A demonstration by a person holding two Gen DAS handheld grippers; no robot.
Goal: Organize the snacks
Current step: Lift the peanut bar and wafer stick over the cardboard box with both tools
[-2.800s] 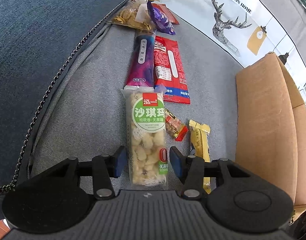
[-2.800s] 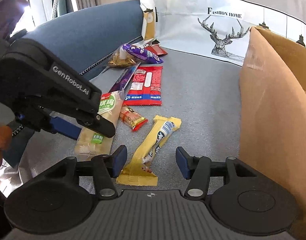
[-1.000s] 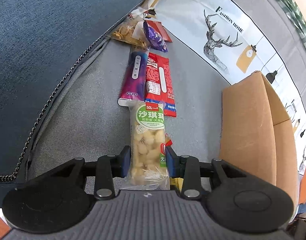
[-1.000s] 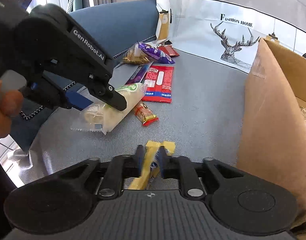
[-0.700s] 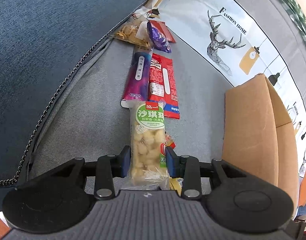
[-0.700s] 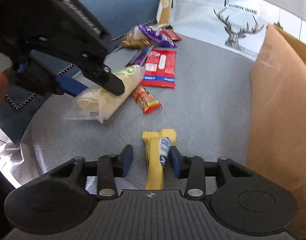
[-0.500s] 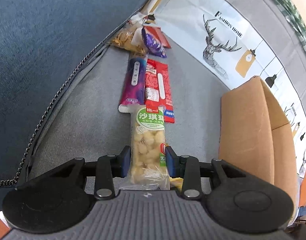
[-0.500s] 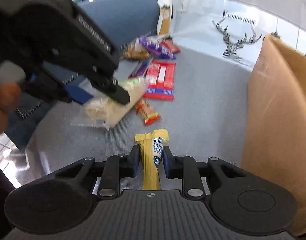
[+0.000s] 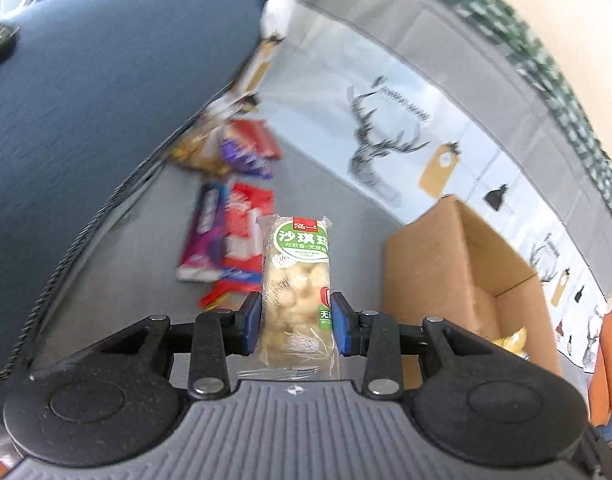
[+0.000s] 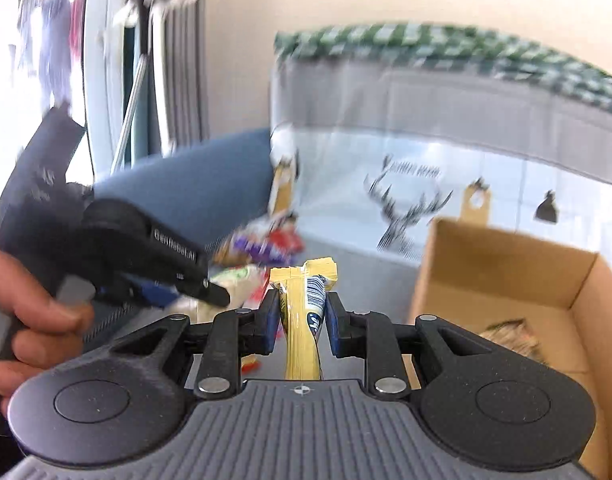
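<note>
My left gripper (image 9: 296,322) is shut on a clear pack of pale puffed snack with a green label (image 9: 300,276), held above the grey sofa seat. My right gripper (image 10: 301,320) is shut on a yellow snack bar (image 10: 303,312), also lifted. The open cardboard box (image 9: 458,264) stands to the right in the left wrist view, and in the right wrist view (image 10: 502,280) a snack lies inside it. The left gripper body (image 10: 153,252) shows at the left of the right wrist view.
A purple pack (image 9: 205,236), a red pack (image 9: 243,232) and a small red snack (image 9: 221,296) lie on the seat. More snacks (image 9: 229,148) are piled in the far corner. A blue armrest (image 9: 85,80) rises at left; a deer-print cushion (image 9: 386,128) stands behind.
Both grippers have risen with their snacks and swung toward the box; the views tilted up and are blurred. The right gripper loosened briefly, then shut on the yellow bar again.
</note>
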